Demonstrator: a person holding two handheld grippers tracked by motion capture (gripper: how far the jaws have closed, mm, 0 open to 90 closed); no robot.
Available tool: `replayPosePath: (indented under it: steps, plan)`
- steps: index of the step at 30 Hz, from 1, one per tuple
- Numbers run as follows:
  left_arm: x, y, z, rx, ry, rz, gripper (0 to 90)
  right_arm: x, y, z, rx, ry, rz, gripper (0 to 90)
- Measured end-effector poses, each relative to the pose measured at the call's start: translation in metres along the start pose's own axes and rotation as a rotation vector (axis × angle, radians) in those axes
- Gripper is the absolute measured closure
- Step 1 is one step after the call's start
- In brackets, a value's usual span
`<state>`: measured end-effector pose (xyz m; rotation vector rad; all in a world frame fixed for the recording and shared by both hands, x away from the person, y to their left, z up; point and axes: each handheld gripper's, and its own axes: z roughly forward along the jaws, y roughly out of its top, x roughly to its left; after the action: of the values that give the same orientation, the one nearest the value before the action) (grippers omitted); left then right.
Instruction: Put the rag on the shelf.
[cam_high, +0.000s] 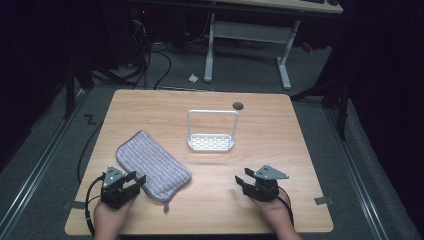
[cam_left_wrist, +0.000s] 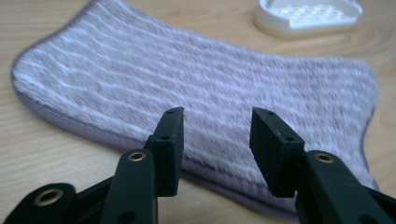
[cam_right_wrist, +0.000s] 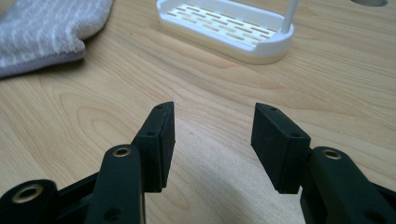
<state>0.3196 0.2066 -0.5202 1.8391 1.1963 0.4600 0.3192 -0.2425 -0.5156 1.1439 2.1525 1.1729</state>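
Low over the table, left gripper gapes beside the cloth.

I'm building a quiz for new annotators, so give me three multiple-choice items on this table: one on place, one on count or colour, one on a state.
1. Where does the cloth lie?
A. by the left claw
B. by the right claw
C. on the rack

2. What colour is the rack?
A. black
B. white
C. red

3. How is the left claw?
A. shut on the cloth
B. open, holding nothing
C. shut on the rack

Answers:
1 A, the cloth lies just ahead of the left claw.
2 B, its tray and handle are white.
3 B, its jaws stand apart above the cloth.
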Motion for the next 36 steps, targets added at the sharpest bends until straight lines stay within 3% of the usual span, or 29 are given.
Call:
replayPosePath:
  steps: [2,3,4,5,6,8,10,12,13,18,22,26,32,34,36]
  plan:
    - [-0.001,-0.001,-0.001,0.001,-0.012,0.007,59.5,0.0,0.0,-0.001,-0.001,0.0,0.004,49.8]
    - [-0.001,-0.003,-0.002,0.003,-0.034,0.006,74.7,0.0,-0.001,-0.002,0.001,-0.001,0.015,49.9]
    - [-0.001,-0.003,-0.002,0.003,-0.034,0.006,80.9,0.0,-0.001,-0.002,0.001,-0.001,0.015,49.9]
    - [-0.003,-0.002,-0.001,0.015,-0.076,-0.024,86.2,0.001,-0.001,-0.004,0.002,-0.007,0.007,50.0]
    - [-0.006,0.0,0.001,0.02,-0.083,-0.023,89.2,0.002,-0.001,-0.004,0.003,-0.008,0.007,50.0]
    - [-0.015,0.006,0.007,0.028,-0.093,-0.012,89.9,0.003,0.0,-0.004,0.004,-0.002,0.008,50.0]
    - [-0.022,0.011,0.016,0.047,-0.06,0.014,90.0,0.004,0.001,-0.002,0.005,0.003,0.009,50.0]
    - [-0.019,0.011,0.029,0.092,-0.045,-0.023,90.0,0.006,0.002,0.001,0.01,0.008,0.01,50.1]
    - [-0.019,0.009,0.036,0.125,-0.028,-0.02,90.0,0.007,0.002,0.003,0.01,0.012,0.004,50.1]
    - [-0.022,0.007,0.039,0.128,-0.013,-0.007,90.0,0.015,0.001,0.008,0.028,0.033,-0.018,50.2]
    - [-0.029,0.003,0.036,0.126,-0.053,0.014,90.0,0.019,0.002,0.009,0.031,0.03,-0.009,50.2]
    - [-0.044,-0.002,0.033,0.136,-0.124,0.053,90.0,0.021,0.002,0.008,0.025,0.032,-0.002,50.5]
    - [-0.078,-0.006,0.035,0.162,-0.233,0.124,90.0,0.022,0.005,0.009,0.02,0.052,0.006,58.9]
    - [-0.082,-0.006,0.036,0.165,-0.251,0.123,90.0,0.024,0.005,0.008,0.016,0.062,0.0,63.0]
    - [-0.1,-0.007,0.041,0.18,-0.317,0.138,90.0,0.027,0.005,0.008,0.023,0.083,-0.012,65.8]
